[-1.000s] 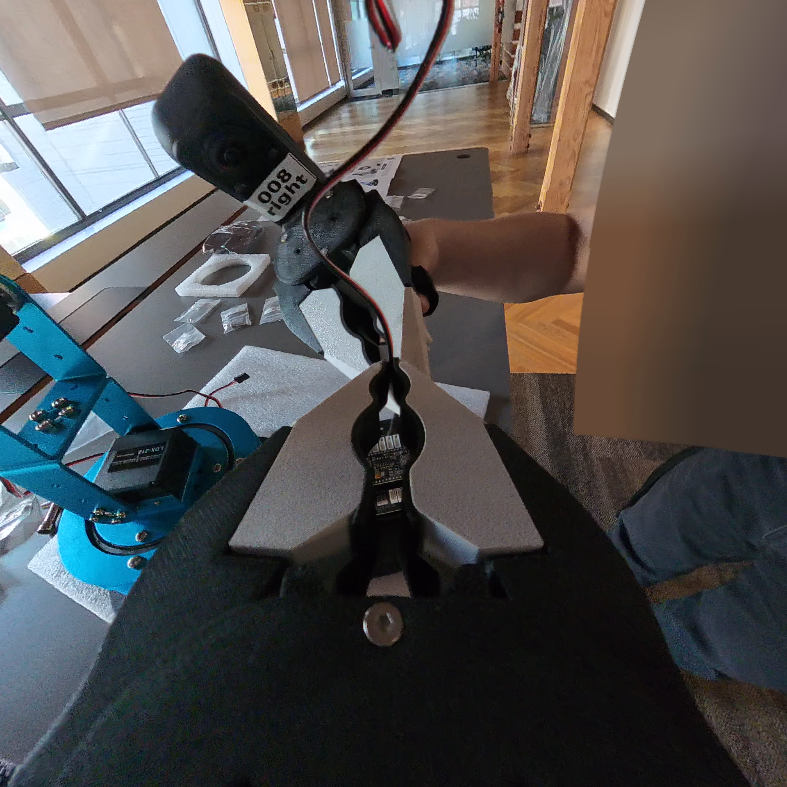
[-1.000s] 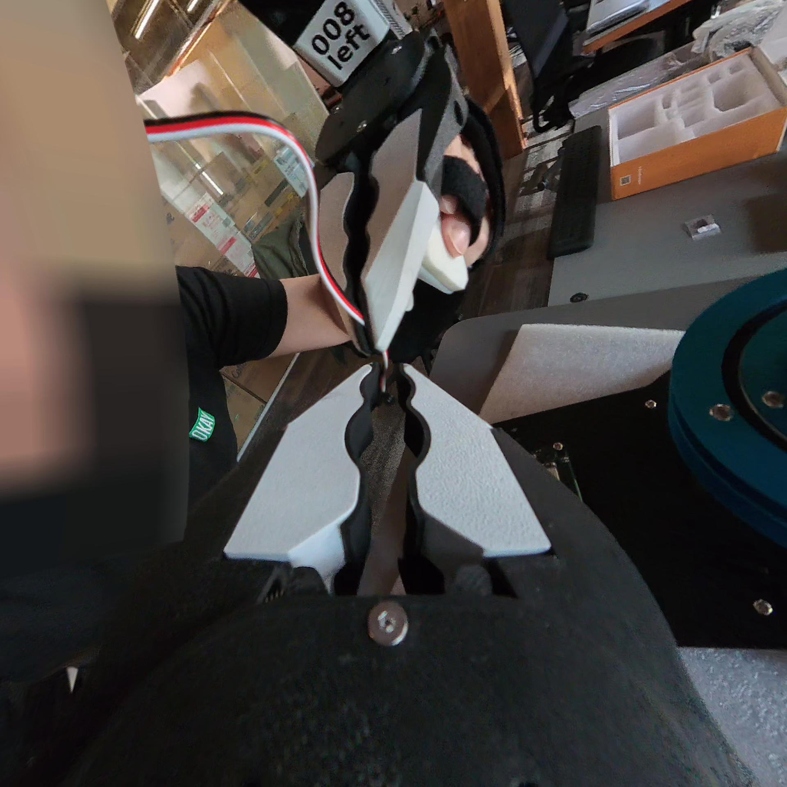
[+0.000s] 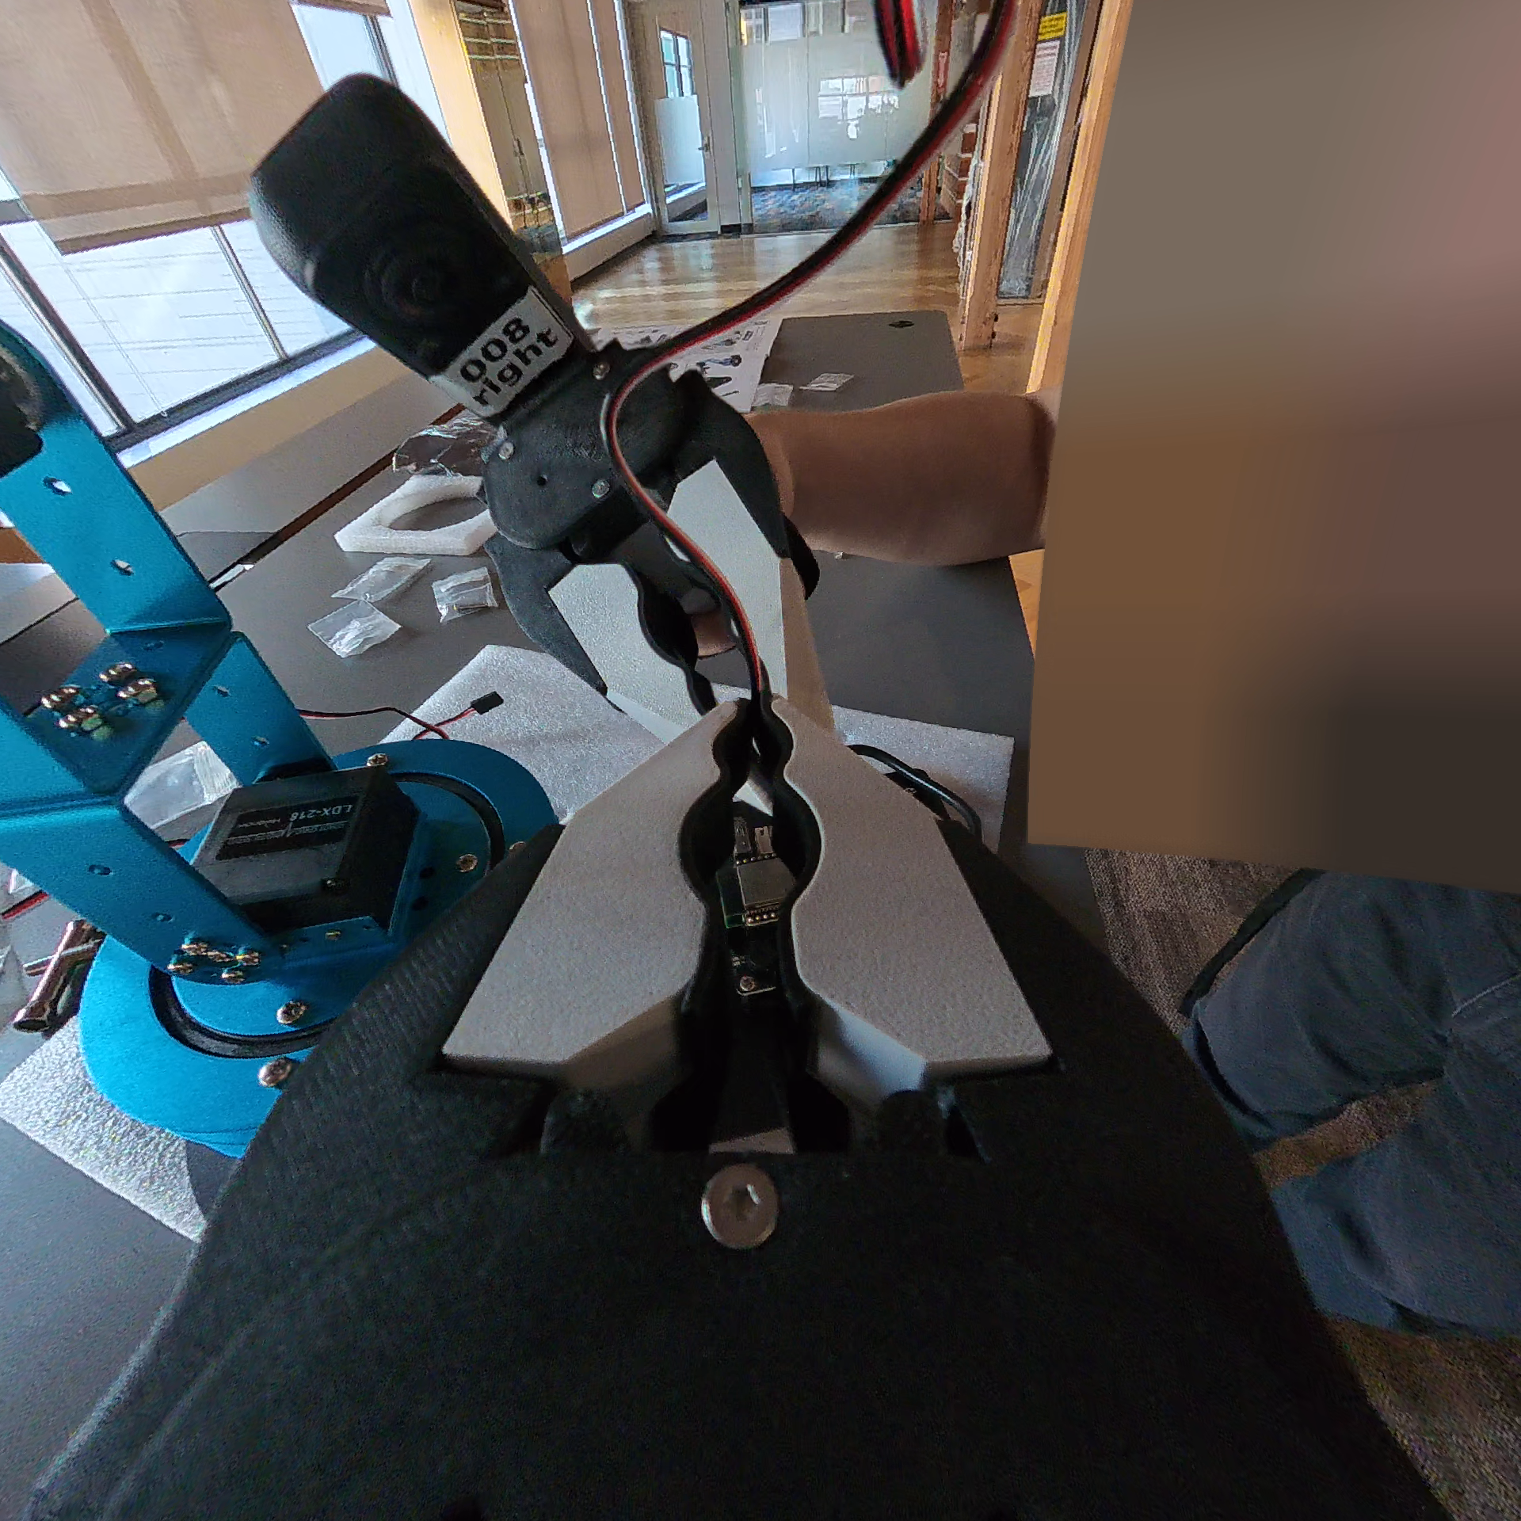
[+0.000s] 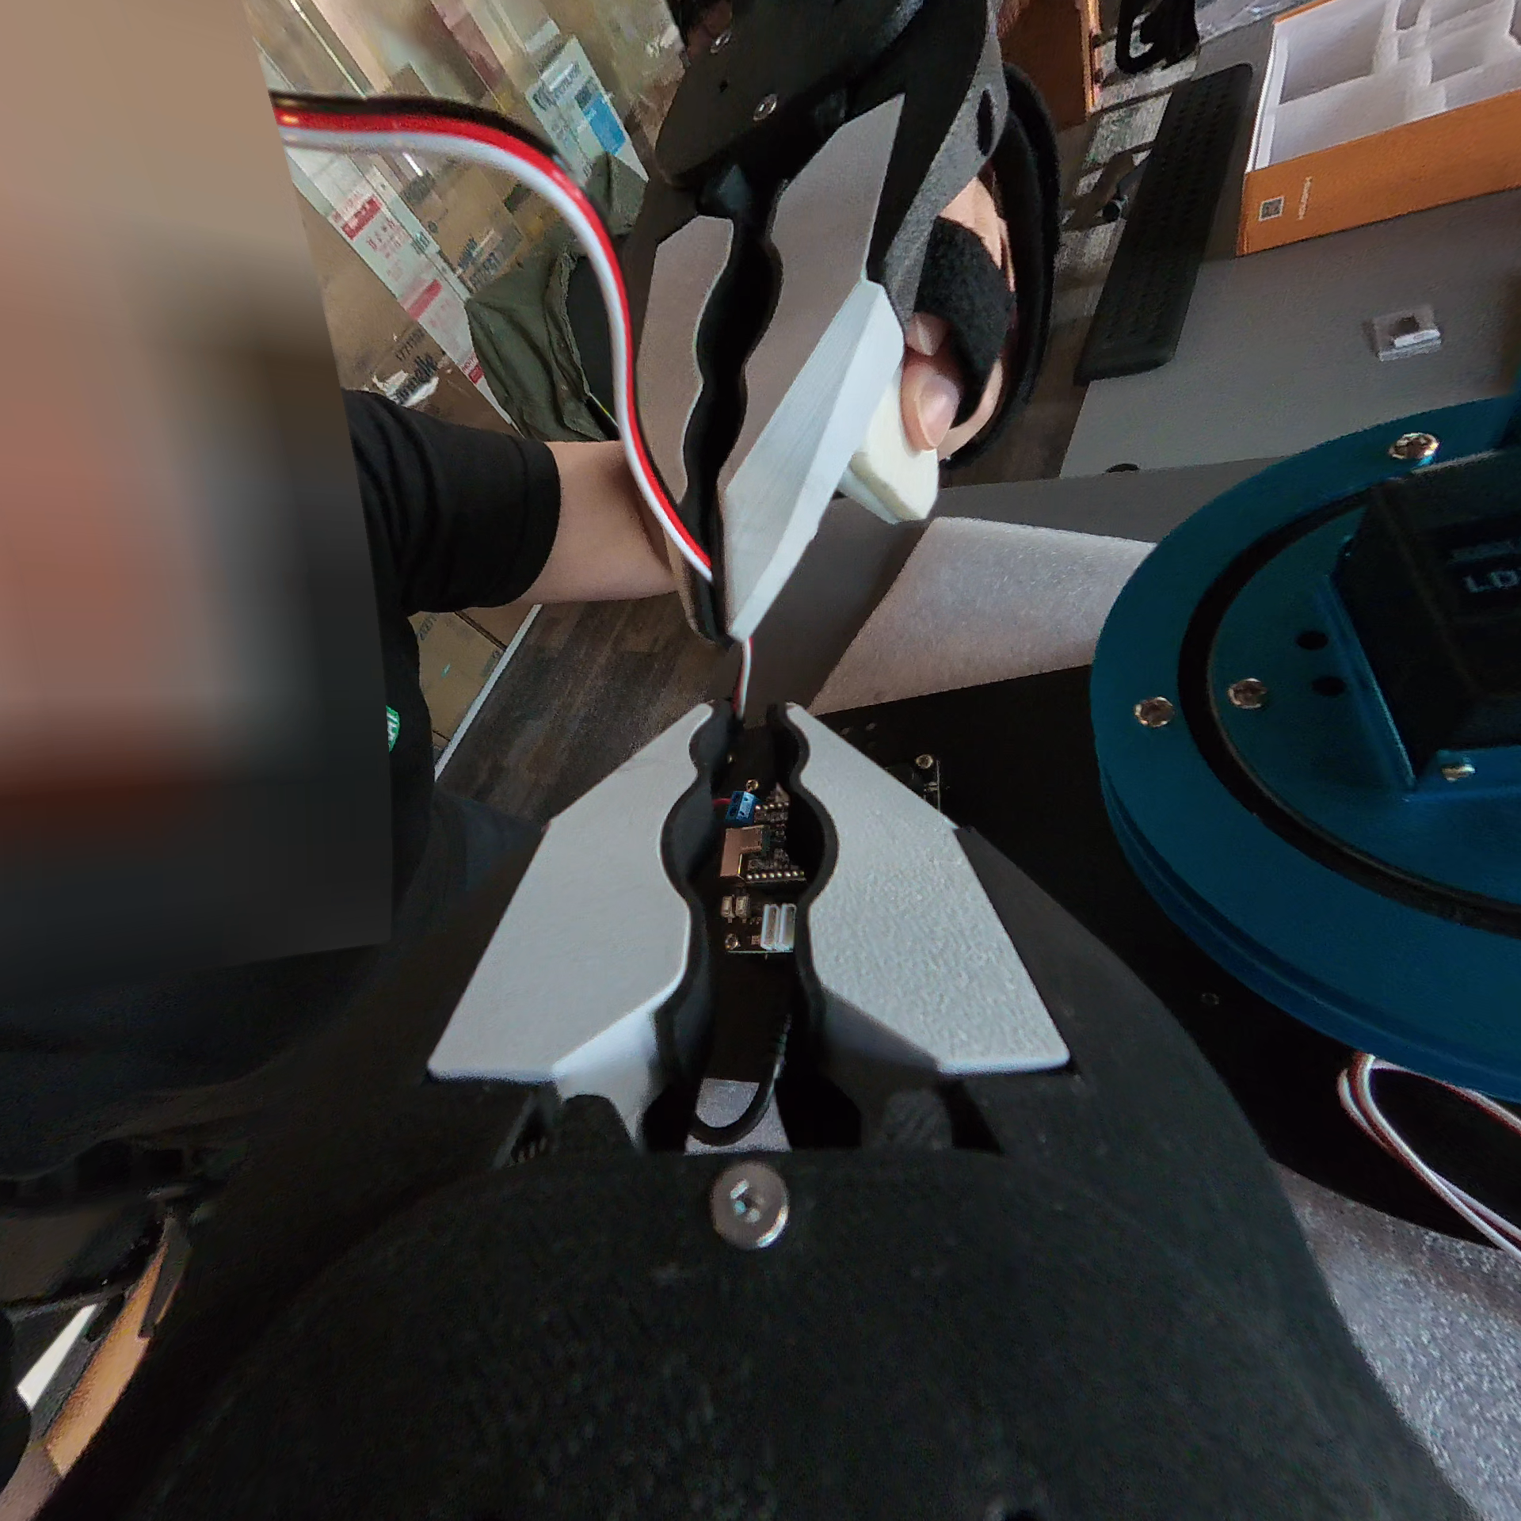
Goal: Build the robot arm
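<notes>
A three-strand lead of red, white and black wire is hanging in the air above the worktop, pinched between two hand-held tools meeting tip to tip. The flat, glossy ribbon is arching down from high up in the scene before narrowing to a short, taut stretch at the tips.

The left gripper is clamping the lead with its jaws drawn almost together. The right gripper is nipping the lead's lower end, its jaws likewise closed to a sliver.

Directly beneath the tips, a small circuit board is showing through the gap between the jaws. To the left in the left wrist view, a blue turntable base is carrying a black servo and a blue bracket, all sitting on a white foam sheet. Farther off, small clear bags are lying on the worktop.

With so little wire between the two holds, any pull apart looks likely to slip the thin lead out of one gripper or strain its strands. A sideways twist could kink the ribbon.
</notes>
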Available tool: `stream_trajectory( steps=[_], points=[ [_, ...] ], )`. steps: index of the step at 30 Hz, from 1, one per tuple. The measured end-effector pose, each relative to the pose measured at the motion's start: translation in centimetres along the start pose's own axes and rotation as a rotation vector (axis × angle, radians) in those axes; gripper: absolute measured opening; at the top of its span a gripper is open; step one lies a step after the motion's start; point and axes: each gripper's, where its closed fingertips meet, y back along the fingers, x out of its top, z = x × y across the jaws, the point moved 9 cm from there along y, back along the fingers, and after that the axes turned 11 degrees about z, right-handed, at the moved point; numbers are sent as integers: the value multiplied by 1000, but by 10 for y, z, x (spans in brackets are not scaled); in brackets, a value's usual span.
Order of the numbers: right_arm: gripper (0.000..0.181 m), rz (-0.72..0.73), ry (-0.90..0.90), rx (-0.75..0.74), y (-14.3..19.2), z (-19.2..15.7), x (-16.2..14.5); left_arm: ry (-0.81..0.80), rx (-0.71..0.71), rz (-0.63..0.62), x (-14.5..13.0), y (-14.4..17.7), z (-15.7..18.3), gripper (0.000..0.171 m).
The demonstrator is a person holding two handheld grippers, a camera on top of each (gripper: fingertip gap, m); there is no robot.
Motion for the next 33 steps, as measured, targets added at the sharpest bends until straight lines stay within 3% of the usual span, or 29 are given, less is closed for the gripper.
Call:
stream_trajectory(
  steps=[11, 15, 20, 23, 25, 29, 33],
  points=[
    [13, 33, -41, 67, -1, 1, -3, -4, -9, 11, 2, 0, -1, 0],
    [3, 45, -52, 95, -3, -1, -5, 5, -16, 15, 2, 0, 0, 0],
    [1, 43, -12, 15, -2, 3, -7, 13, 21, 9, -1, 2, -1, 0],
    [2, 66, 43, -85, 1, 4, -9, 46, 75, 45, -2, 8, 0, 22],
    [2, 71, 60, -146, 1, 4, -12, 92, 115, 53, -2, 13, 0, 26],
    [2, 92, 53, -175, -2, 3, -13, 151, 189, -20, -13, 23, 5, 11],
    [1, 68, 52, -189, -5, 7, -13, 205, 165, -40, -27, 23, 9, 3]
  ],
)
